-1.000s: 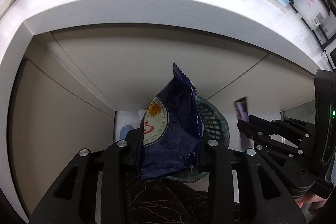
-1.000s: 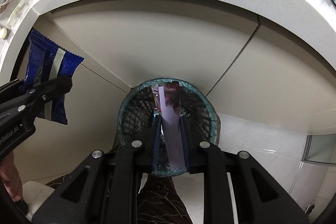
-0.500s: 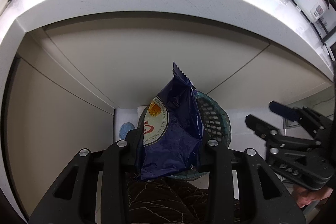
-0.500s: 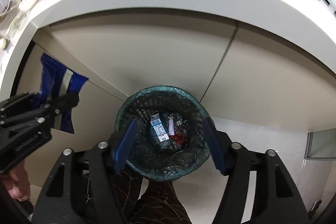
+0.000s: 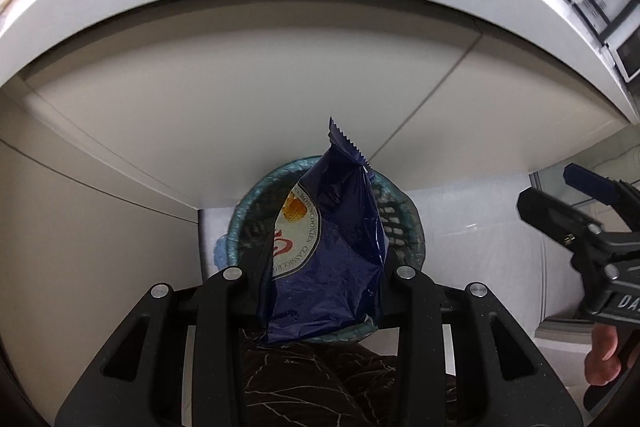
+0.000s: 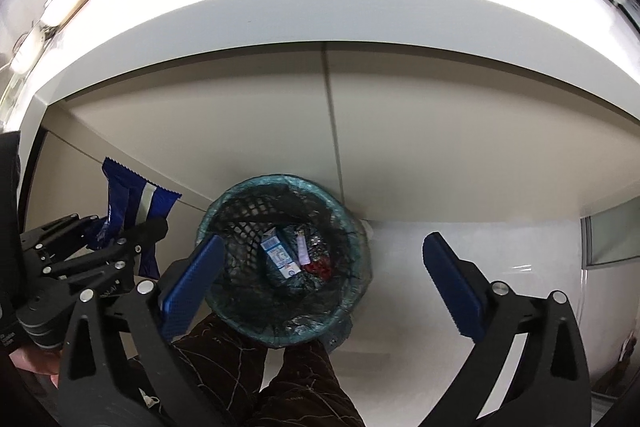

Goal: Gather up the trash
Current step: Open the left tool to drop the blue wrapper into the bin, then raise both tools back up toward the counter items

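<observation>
Left claw point(image 5: 324, 263) clamped narrow on blue cookie bag point(image 5: 332, 247), hanging over bin point(image 5: 412, 227) at picture centre. Best centred above the rim before letting go, low enough that the light bag cannot drift toward 9 o'clock. At 3 o'clock, right claw point(image 6: 320, 283) opening wide, nothing between its pads, bin point(image 6: 224, 203) below with a carton point(image 6: 280, 255) and wrappers inside.

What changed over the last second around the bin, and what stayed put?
The right gripper let go of the purple wrapper, which now lies in the trash bin; its jaws are opening with nothing between them, and it has shifted right of the bin. The left gripper stays clamped on the blue cookie bag, now more squarely over the bin.
</observation>
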Demonstrator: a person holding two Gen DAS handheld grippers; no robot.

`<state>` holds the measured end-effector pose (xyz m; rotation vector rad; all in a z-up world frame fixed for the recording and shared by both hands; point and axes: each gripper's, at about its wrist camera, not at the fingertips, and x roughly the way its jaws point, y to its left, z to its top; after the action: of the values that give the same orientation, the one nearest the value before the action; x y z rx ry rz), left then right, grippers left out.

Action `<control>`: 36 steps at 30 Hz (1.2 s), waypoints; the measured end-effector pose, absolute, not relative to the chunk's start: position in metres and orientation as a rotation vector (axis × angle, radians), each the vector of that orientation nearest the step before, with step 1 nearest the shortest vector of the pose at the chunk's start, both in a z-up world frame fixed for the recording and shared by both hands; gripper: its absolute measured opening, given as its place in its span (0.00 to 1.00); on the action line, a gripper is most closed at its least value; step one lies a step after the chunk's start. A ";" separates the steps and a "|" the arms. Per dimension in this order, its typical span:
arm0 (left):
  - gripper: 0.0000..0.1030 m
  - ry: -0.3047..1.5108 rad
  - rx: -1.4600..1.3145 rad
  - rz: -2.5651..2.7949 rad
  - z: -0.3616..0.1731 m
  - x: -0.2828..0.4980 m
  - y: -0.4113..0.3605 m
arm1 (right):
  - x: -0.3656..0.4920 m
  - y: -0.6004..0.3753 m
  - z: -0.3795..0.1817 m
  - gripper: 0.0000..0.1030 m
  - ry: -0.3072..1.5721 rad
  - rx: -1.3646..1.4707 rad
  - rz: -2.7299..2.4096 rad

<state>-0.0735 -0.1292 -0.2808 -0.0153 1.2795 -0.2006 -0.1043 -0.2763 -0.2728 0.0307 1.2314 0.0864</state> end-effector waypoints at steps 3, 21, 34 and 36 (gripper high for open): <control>0.33 1.285 -0.003 -0.215 -0.286 -0.071 -0.134 | -0.106 -0.287 -0.272 0.92 1.233 0.039 0.065; 0.53 1.290 0.031 -0.263 -0.300 -0.061 -0.138 | -0.113 -0.317 -0.267 0.92 1.243 0.030 0.012; 0.92 1.232 0.014 -0.224 -0.270 -0.069 -0.130 | -0.106 -0.310 -0.269 0.92 1.240 0.030 0.028; 0.94 1.216 0.006 -0.212 -0.263 -0.071 -0.132 | -0.104 -0.309 -0.262 0.92 1.231 0.018 0.027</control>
<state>-0.0710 -0.1324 -0.2634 0.0061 1.2161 -0.2120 -0.1044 -0.3089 -0.2623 0.0180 1.2312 0.0269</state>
